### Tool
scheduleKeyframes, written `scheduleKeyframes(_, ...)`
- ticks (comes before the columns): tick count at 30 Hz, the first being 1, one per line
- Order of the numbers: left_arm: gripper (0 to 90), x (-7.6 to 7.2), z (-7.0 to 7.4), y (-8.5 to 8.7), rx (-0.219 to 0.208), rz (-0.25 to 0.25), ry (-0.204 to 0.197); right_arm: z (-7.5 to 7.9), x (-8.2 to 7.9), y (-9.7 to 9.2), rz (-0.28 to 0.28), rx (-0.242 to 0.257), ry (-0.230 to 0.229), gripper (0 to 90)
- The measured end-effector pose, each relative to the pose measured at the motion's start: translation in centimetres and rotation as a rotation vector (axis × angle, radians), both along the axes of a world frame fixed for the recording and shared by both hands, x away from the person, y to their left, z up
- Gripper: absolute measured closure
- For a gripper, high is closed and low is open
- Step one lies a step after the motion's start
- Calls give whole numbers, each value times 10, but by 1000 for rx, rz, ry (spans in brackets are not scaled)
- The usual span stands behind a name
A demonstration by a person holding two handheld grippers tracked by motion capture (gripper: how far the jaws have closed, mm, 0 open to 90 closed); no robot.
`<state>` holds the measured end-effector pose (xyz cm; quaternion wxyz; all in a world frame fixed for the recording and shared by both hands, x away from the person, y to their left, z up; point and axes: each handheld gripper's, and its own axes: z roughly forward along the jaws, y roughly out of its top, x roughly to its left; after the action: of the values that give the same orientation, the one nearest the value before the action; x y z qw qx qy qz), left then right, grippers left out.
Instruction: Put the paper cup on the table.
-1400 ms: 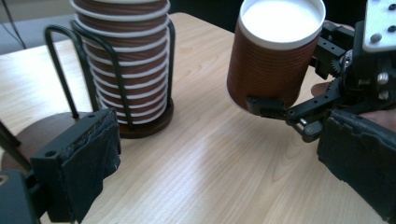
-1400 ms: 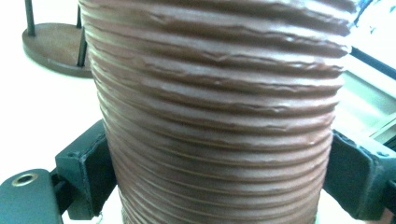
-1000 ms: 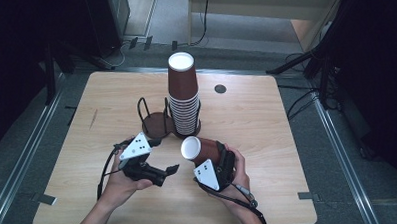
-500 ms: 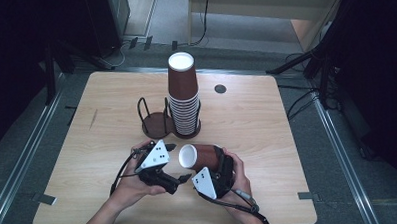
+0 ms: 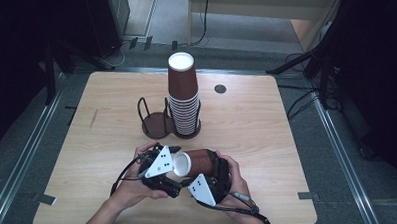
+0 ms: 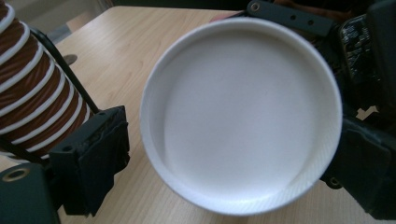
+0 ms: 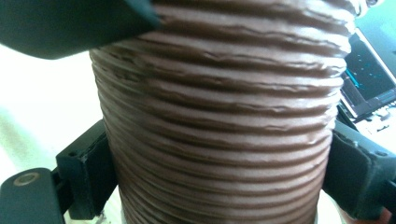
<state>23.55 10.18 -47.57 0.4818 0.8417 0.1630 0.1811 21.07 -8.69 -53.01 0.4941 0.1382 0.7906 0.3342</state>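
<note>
One brown cup (image 5: 198, 163) lies level in my right gripper (image 5: 216, 179), clamped on its ribbed wall, white base toward the left gripper (image 5: 174, 160), whose jaws have just been closing around that base, right pad at the rim, left pad not yet touching.

1. Looks like a lab or test room set up for recording
2. Bare wooden table (image 5: 247, 120) standing alone on a grey floor (image 5: 17, 148), metal rails (image 5: 337, 142) along both sides
3. Loose cables (image 5: 298, 101) and black stand legs (image 5: 305, 65) around it
4. Dark curtains (image 5: 380, 60) closing off left and right
</note>
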Motion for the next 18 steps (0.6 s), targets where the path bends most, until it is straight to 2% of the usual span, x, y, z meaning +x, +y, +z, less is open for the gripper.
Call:
scheduleKeyframes(6,73,-3,0,0,14,-38,-21,1,-4,1,61,-9,13,100)
scheduleKeyframes(12,89,-5,0,-2,21,-52,-27,2,-7,3,96,-9,19,100)
scheduleKeyframes(18,147,-5,0,-2,22,-68,-20,1,-7,3,95,-15,13,97)
